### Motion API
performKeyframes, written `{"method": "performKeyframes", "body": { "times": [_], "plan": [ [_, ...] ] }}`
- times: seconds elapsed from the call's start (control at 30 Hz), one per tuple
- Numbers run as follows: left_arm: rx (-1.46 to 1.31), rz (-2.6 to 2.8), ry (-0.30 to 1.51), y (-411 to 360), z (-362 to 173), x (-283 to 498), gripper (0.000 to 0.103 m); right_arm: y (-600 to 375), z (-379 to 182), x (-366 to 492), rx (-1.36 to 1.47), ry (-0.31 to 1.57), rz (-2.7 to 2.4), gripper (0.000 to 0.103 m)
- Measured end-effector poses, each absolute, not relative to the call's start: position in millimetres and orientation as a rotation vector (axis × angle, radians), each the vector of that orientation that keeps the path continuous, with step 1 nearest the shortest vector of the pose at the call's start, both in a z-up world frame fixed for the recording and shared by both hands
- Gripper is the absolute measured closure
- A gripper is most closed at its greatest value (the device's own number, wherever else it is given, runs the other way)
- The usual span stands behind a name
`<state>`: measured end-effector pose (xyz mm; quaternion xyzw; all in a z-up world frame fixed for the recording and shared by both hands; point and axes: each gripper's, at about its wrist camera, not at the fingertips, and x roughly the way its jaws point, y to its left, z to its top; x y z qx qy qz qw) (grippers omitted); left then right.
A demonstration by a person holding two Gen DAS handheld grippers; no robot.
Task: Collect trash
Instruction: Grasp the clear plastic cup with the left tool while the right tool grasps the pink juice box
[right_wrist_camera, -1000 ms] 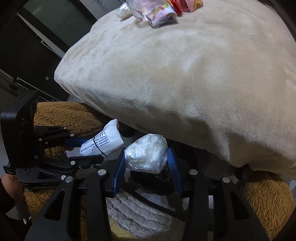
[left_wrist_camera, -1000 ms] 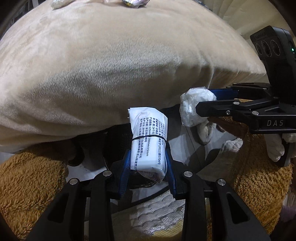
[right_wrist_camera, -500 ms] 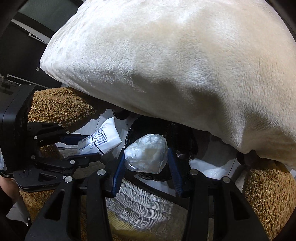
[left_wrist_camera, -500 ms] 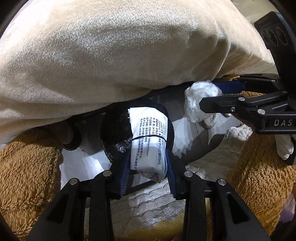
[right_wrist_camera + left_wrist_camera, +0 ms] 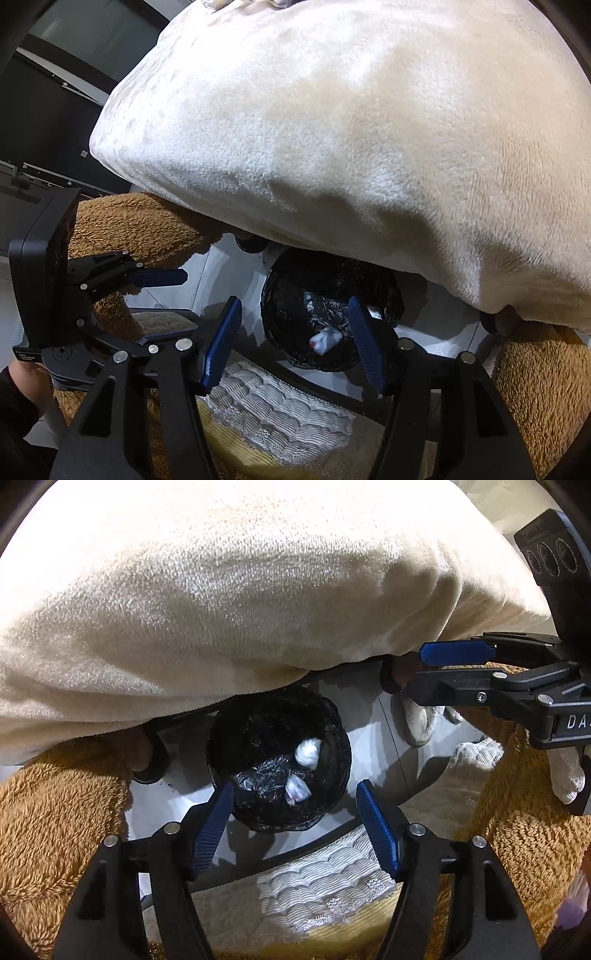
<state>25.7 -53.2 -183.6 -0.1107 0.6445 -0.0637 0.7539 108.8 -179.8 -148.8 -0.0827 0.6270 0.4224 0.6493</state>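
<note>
A round bin lined with a black bag [image 5: 258,731] stands on the pale floor below both grippers; it also shows in the right wrist view [image 5: 295,280]. Inside it lie a crumpled white wad [image 5: 308,752] and a white packet [image 5: 297,792]; the right wrist view shows one white piece [image 5: 325,341]. My left gripper [image 5: 295,816] is open and empty above the bin. My right gripper [image 5: 295,336] is open and empty above the bin; it shows from the side in the left wrist view [image 5: 439,672].
A large cream plush cushion [image 5: 240,609] overhangs the far side of the bin. Brown fuzzy fabric [image 5: 48,812] lies left and right. A quilted white and yellow cloth [image 5: 317,897] lies below the grippers. More trash [image 5: 243,3] lies on the cushion's top.
Both grippers opened. The white packet left the left gripper and the crumpled wad left the right gripper; both now lie in the bin. Both grippers moved further over the bin.
</note>
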Motion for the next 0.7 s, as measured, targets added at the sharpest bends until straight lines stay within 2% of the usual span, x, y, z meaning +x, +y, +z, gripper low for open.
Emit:
{"method": "performKeyframes", "body": {
  "times": [0.17, 0.47, 0.7],
  "plan": [
    [-0.253, -0.130, 1.329, -45.5, -170.2, 20.3, 0.036, -187.2, -128.0, 108.5, -0.138, 1.333, 1.006, 0.043],
    [-0.315, -0.123, 1.062, -10.9, -112.2, 22.3, 0.036, -192.8, -61.5, 115.6, -0.098, 0.992, 1.076, 0.043],
    [-0.344, -0.096, 0.896, 29.1, -61.7, 62.7, 0.036, -175.6, -33.9, 166.7, -0.099, 0.907, 1.066, 0.043]
  ]
}}
